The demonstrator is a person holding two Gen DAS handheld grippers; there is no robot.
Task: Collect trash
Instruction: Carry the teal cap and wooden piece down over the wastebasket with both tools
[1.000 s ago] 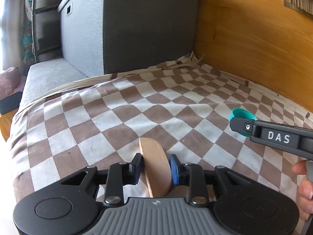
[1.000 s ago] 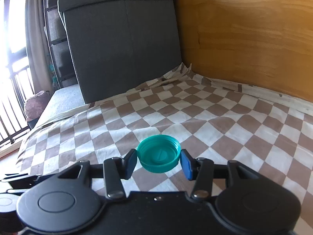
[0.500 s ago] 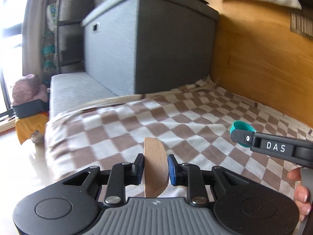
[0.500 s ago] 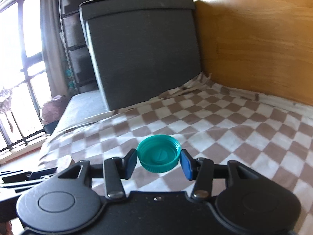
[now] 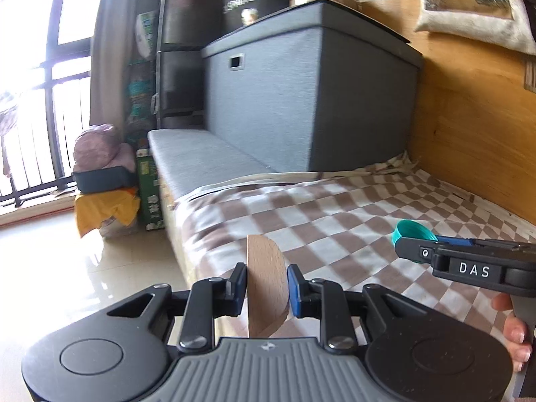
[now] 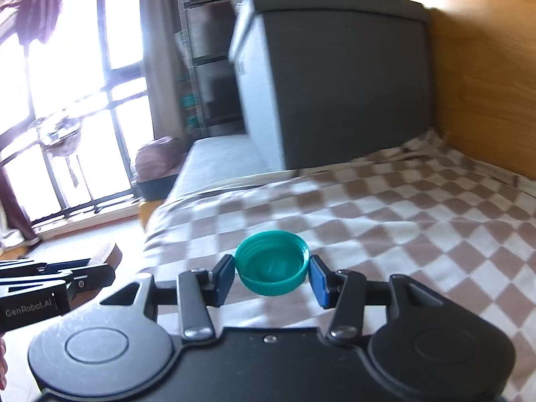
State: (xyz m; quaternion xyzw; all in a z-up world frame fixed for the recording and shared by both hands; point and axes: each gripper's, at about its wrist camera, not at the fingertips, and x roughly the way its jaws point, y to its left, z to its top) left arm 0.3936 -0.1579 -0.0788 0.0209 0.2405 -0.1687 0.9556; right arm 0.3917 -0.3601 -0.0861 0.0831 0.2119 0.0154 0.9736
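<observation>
Left gripper [image 5: 266, 284]: narrowed on a wooden piece [image 5: 266, 288]; both pads are pressed against its flat faces, and it is held upright on edge.
Wooden piece: rounded top is seen rising above the pads toward 12 o'clock; lower end is hidden behind the gripper body.
Right gripper [image 6: 271, 276]: partly closed on a teal bottle cap [image 6: 272, 263]; the cap is clamped by its rim between the two pads, hollow side up.
Right gripper from the left camera [image 5: 415, 243]: seen at 3 o'clock of the left gripper, side-on, with the cap [image 5: 413, 229] at its tip.
Left gripper from the right camera: its tip is seen at 9 o'clock of the cap, with the wooden piece [image 6: 105, 256] showing above it.
Hands: fingertips [image 5: 514, 331] of the right hand are seen beneath the right gripper at the frame's right edge.
Pose: both grippers are pointed slightly downward, side by side, over the near edge of a checked blanket [image 5: 335, 221].
Surroundings: a grey storage box [image 5: 301, 100] is seen at 12 o'clock; glossy floor [image 5: 83, 268] at 9 o'clock.
</observation>
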